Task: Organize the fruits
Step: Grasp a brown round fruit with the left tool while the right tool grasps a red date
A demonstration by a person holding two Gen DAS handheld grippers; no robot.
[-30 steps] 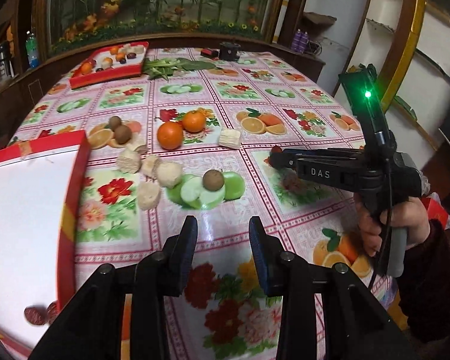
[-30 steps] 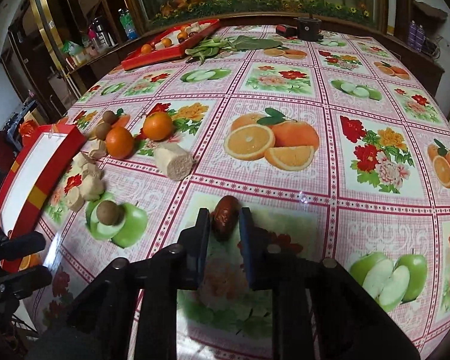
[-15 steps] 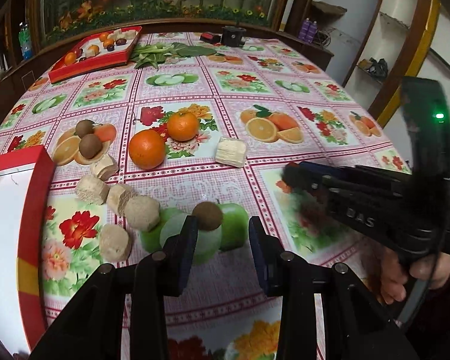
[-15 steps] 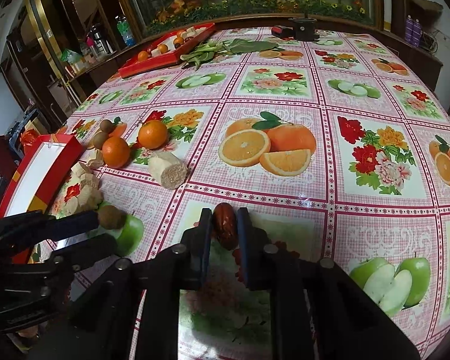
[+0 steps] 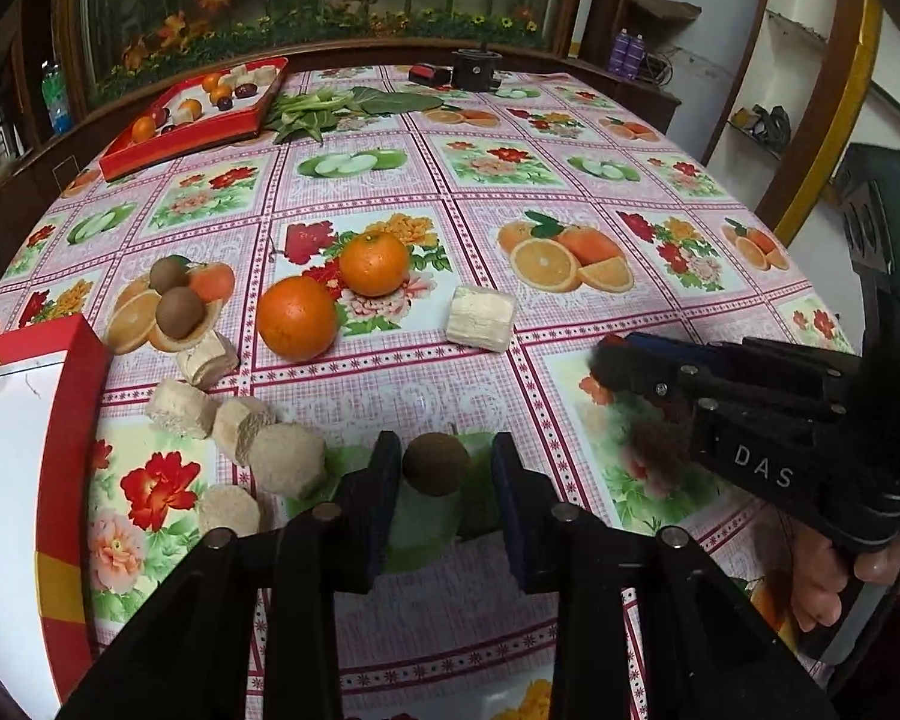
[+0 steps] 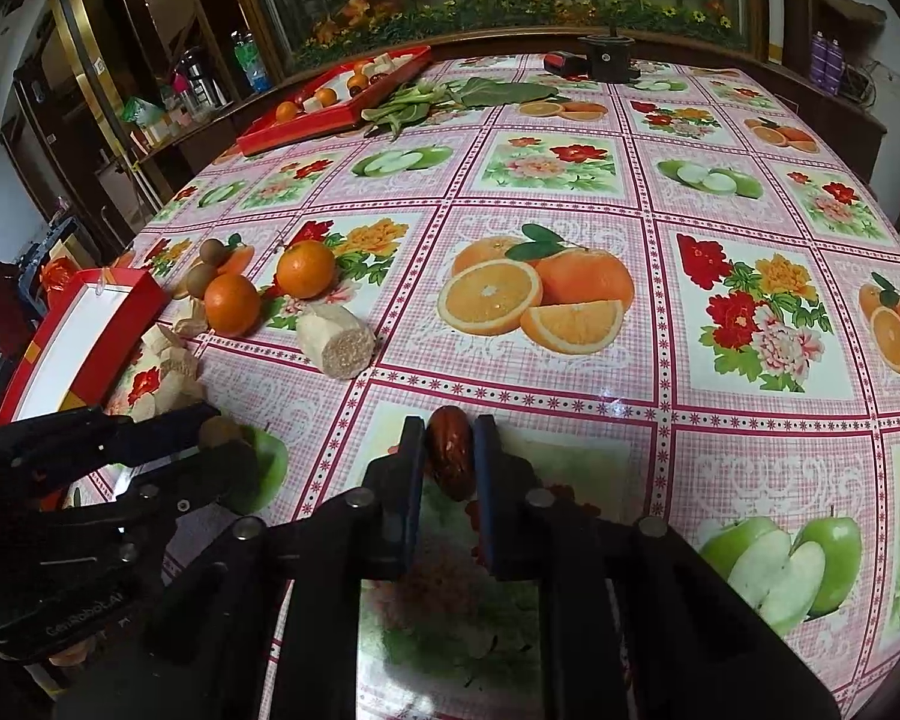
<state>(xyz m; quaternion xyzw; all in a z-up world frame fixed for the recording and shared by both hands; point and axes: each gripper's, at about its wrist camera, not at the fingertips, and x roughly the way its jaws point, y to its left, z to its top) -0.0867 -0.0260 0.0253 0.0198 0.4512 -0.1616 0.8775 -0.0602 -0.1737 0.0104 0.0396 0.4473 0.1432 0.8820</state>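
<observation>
- Left hand-held gripper (image 5: pixel 444 474) sits low in the left wrist frame, jaws spread wide either side of a small brown round fruit (image 5: pixel 435 463) lying on the counter (image 5: pixel 570 180), neither pad clearly touching it.
- Right hand-held gripper (image 6: pixel 447 456) is pinched narrow on a dark red date (image 6: pixel 449 459), bottom centre of the right wrist frame.
- Red tray (image 5: pixel 66 420) with a white floor waits at the left edge, near the fruit; two oranges (image 5: pixel 297 317) sit mid-frame.
- Risk, as I read it: the round fruit may roll off if one pad lands first, and the pale cut chunks (image 5: pixel 285 459) just to its left could get nudged.
- The slim date could twist free if that grip loosens.
- Lettering: "DAS" on the right gripper's body, "GenRobot.AI" on the left one's.
</observation>
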